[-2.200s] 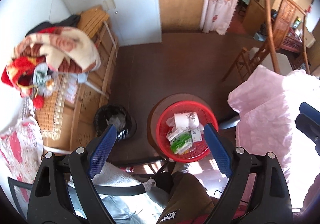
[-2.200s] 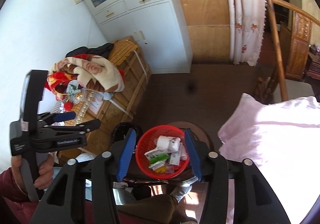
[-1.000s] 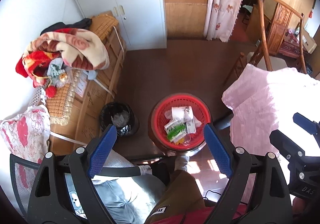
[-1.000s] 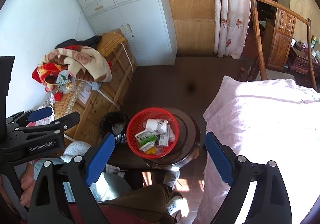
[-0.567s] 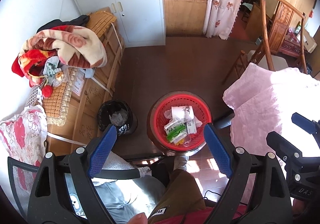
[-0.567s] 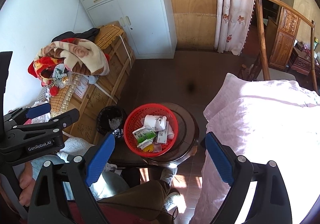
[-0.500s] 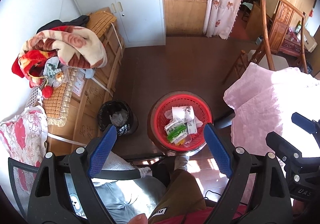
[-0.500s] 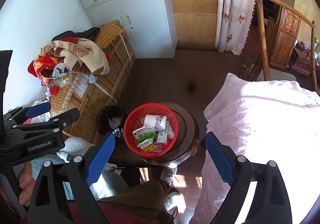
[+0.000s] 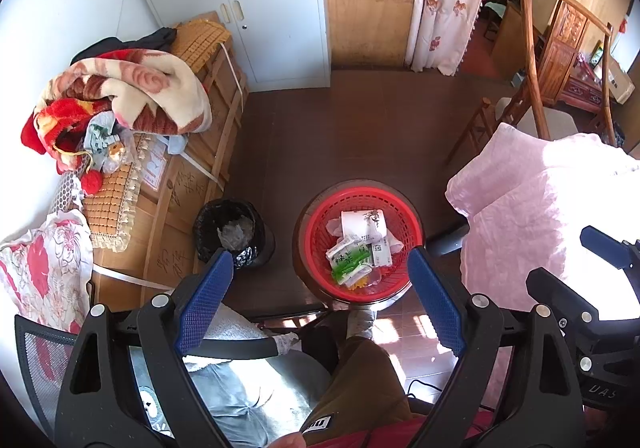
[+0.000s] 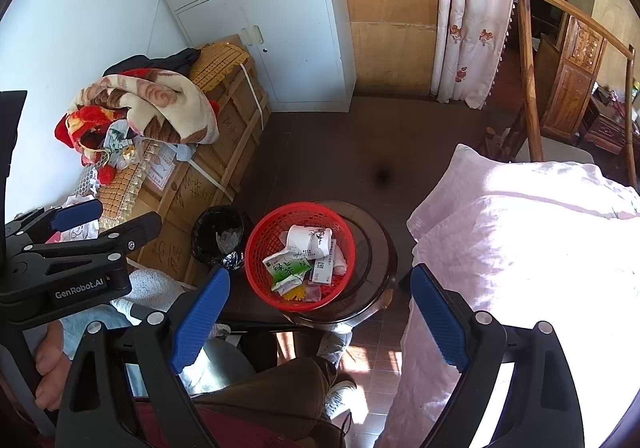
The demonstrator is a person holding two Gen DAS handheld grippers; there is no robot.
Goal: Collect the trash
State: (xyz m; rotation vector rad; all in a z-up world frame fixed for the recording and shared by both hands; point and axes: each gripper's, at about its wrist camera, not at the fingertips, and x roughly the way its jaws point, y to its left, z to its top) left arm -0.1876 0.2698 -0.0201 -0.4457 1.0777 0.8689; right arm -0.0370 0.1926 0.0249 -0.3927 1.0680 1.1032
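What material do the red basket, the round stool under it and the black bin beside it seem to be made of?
Red basket: likely moulded plastic; uniform glossy red, open lattice wall.
Round stool: probably dark varnished wood; it reflects light on its rim.
Black bin: body unclear; it is lined with a thin, shiny, crinkled black plastic bag.

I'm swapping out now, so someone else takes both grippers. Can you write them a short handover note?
Left gripper: open, empty, held high above the basket.
Right gripper: open, empty, also held high.
Red basket sits on the round dark stool, holding a paper cup, a green packet and small wrappers.
Black-lined bin stands on the floor left of the stool, some crumpled trash inside.
Done: nothing picked from the basket that I can tell.
Left: move the basket's trash into the bin.
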